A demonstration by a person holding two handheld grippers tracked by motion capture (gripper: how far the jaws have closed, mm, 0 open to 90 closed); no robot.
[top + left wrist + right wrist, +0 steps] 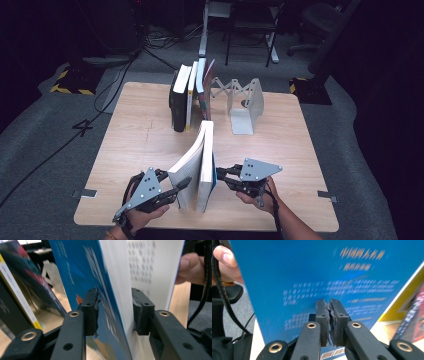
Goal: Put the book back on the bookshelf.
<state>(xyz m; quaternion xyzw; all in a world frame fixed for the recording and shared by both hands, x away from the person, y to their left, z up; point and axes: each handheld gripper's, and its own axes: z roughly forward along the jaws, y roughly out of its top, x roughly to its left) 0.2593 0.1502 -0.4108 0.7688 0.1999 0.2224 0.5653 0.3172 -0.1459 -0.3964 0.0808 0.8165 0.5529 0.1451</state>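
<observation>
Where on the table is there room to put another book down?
Bare wood lies left of the row of books toward the table edge, and right of the blue book, in front of the white bookend. It is crowded near the front, where both grippers flank the blue book.

a light wooden worktop [140, 145] stands on a grey carpeted floor [45, 130]. at its far side a row of upright books [190, 95] stands together: a black one at the left, a white and yellow one next to it, then a thin one with a reddish cover leaning slightly. just beside them to the right sits a white metal bookend [246, 107] with an accordion-like folding arm that reaches toward the books. beyond the worktop, cables [155, 42] trail over the floor, near white table legs [204, 35] and a dark office chair [320, 20]. a number four mark [82, 127] lies on the floor at the left.
</observation>
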